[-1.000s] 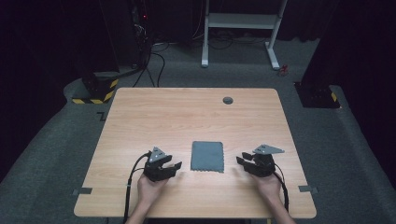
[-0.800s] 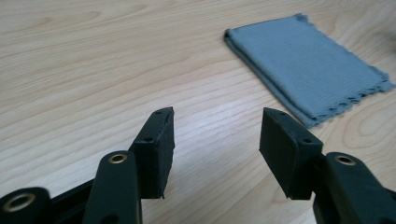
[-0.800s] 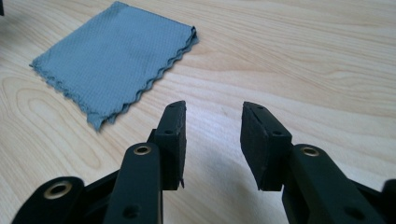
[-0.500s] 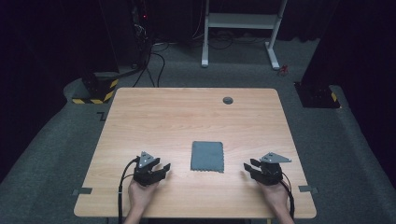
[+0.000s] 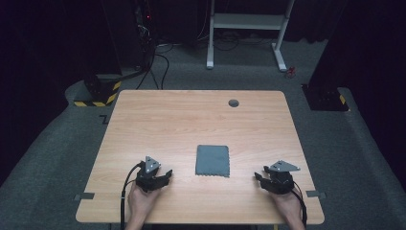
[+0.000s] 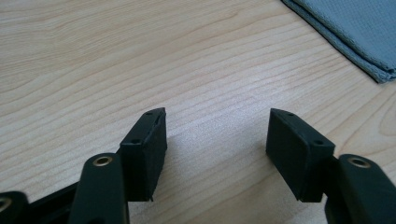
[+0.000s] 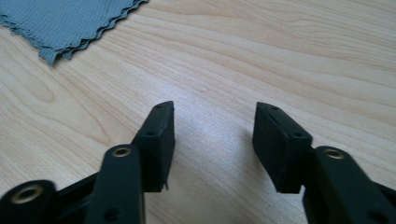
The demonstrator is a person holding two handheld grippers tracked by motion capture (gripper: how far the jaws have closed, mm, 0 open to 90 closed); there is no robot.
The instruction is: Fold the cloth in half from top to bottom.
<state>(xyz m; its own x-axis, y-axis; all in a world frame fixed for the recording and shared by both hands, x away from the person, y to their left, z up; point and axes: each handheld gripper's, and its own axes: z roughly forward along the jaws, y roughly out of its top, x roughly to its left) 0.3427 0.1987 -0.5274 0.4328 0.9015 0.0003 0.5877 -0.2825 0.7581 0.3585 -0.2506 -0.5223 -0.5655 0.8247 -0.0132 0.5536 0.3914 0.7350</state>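
Between the two tongs, left tongs [image 5: 166, 175] and right tongs [image 5: 259, 177] both gaping empty after widening, a folded grey cloth [image 5: 213, 160] is lying: soft, light, limp, probably best pinched at its scalloped edge.

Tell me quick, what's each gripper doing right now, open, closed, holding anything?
Left gripper: open, jaws just widened, nothing between them, off the folded grey cloth.
Right gripper: open, jaws just widened, nothing between them.

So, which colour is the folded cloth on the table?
Grey-blue, with a fine woven texture; the folded cloth shows best in the right gripper view.
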